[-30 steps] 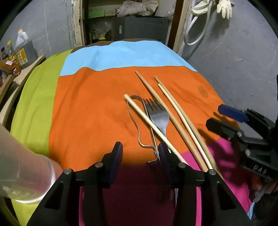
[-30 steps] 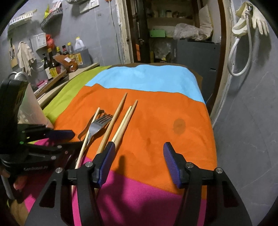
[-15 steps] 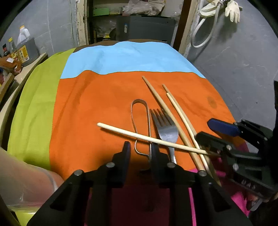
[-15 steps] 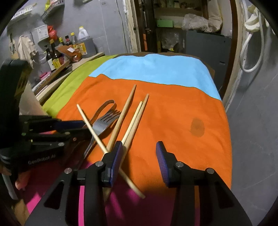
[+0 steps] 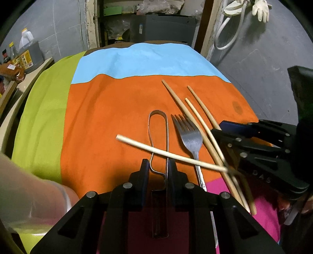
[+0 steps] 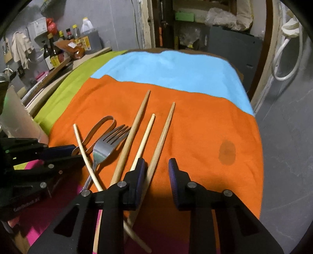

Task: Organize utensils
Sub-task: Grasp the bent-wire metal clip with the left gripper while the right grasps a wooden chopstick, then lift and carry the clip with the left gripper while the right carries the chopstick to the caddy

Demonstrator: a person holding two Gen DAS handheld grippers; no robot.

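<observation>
A bent metal loop utensil [image 5: 158,125] lies on the orange part of the cloth [image 5: 101,117], and my left gripper [image 5: 158,172] is shut on its near end. Beside it lies a steel fork [image 5: 188,136]. One pale chopstick [image 5: 156,151] lies crosswise over the loop and the fork's neck. More chopsticks [image 6: 133,134] lie lengthwise to the right. My right gripper [image 6: 156,175] is closing, with the rightmost chopstick [image 6: 164,132] between its jaws, against the left pad only. In the left wrist view the right gripper [image 5: 218,129] sits over the chopsticks' near ends.
A clear plastic cup [image 5: 29,195] stands at the near left on the green strip. A shelf with bottles [image 6: 52,52] runs along the left. The table's right edge [image 6: 258,136] drops to a grey floor. A hose and gloves [image 5: 260,7] hang on the far wall.
The left gripper's jaws closed onto the metal loop. The pale chopstick swung from lengthwise to crosswise. The right gripper's jaws narrowed and it moved over the chopsticks.
</observation>
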